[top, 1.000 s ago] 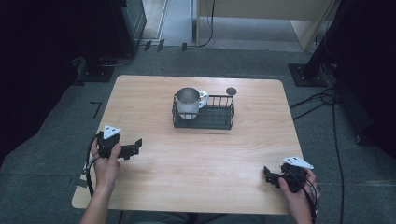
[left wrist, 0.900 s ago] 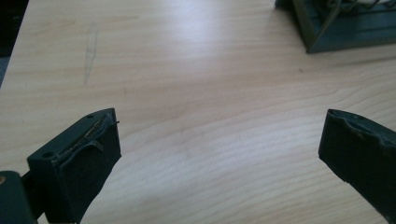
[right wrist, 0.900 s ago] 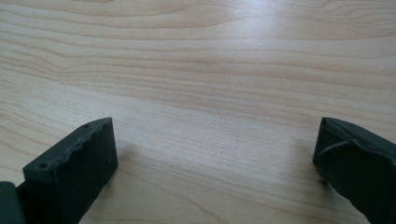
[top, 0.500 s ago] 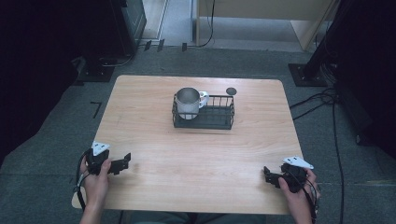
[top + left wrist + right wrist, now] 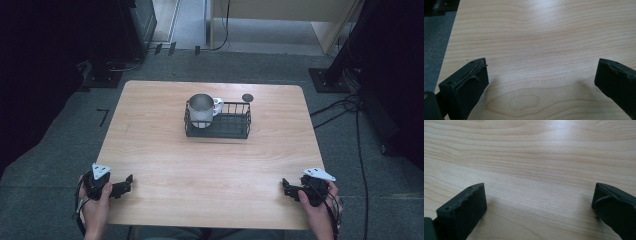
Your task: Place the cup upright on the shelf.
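While resting low at the near corners of the wooden table [image 5: 165, 160], both held well apart: left gripper [image 5: 126, 184] at near left, right gripper [image 5: 288, 188] at near right. Jaws spread wide on each, nothing but bare wood grain between them in both gripper views. Far back at mid-table, black wire basket [image 5: 235, 127] with metal mug [image 5: 201, 110] upright in its left end, white handle toward the right. Just behind the basket, small dark disc [image 5: 247, 97] flat on the wood.
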Demonstrator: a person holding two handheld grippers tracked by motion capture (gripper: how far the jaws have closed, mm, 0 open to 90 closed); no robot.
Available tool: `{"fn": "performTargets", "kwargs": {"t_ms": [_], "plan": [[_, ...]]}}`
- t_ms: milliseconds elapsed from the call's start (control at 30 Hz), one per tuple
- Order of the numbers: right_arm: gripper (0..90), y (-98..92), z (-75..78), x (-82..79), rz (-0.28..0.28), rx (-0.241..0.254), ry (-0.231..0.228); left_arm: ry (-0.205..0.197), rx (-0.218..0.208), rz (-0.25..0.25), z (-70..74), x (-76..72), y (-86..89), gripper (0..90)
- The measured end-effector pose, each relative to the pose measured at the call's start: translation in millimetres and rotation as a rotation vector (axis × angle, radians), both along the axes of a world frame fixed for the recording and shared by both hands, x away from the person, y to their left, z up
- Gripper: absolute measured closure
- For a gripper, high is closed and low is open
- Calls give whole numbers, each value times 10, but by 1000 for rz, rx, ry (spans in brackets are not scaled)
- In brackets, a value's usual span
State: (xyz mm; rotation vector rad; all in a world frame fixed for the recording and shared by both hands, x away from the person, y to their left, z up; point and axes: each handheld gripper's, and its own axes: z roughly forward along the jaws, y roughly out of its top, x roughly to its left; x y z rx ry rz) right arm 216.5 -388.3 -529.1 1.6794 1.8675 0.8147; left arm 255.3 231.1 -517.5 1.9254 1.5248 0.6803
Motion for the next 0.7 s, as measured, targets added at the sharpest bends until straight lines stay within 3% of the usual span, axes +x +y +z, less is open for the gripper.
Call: {"fn": "performTargets", "kwargs": {"t_ms": [67,133,233,700], "plan": [[0,0,0,0,0,0,0,-7,22,-3,-2,-12,-44,77],[0,0,0,0,0,0,0,16,-11,-16,-7,-8,-70,77],[0,0,0,-1,0,0,0,40,-7,-68,-17,8,-109,0],[0,0,0,0,0,0,0,41,-8,-66,-16,10,-110,0]]}}
